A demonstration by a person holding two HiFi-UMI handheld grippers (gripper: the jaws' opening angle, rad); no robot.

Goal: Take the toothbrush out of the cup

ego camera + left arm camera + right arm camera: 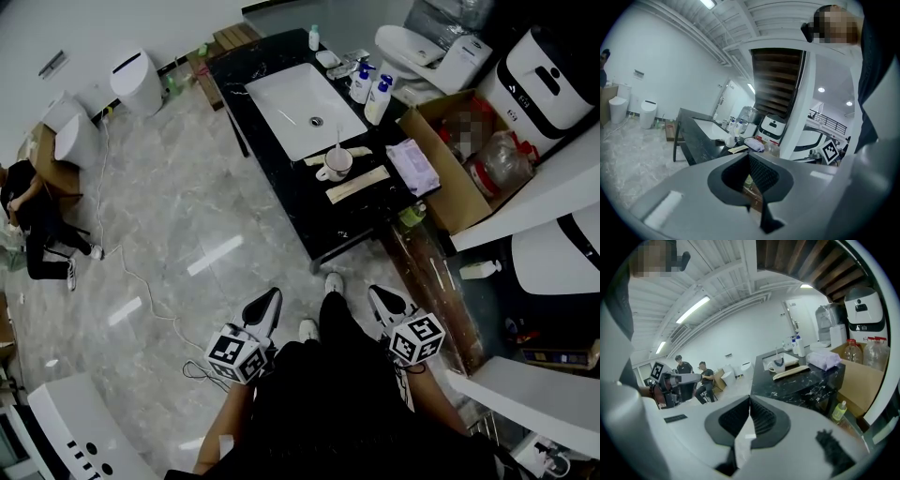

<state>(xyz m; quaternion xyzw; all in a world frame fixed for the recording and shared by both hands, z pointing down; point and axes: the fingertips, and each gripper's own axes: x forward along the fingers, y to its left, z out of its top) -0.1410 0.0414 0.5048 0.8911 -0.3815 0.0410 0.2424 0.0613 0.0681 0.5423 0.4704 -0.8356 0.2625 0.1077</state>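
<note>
Both grippers are hanging low by the person's legs, the left gripper and the right gripper each with jaws pressed together on nothing. Ahead and well apart from both, the surface is carrying a sink. Just beside the sink's near edge, the cup is holding the toothbrush, which is standing near upright. The right gripper is looking slightly nearer, so it is likely needing a reach forward and a straight upward pull.
</note>
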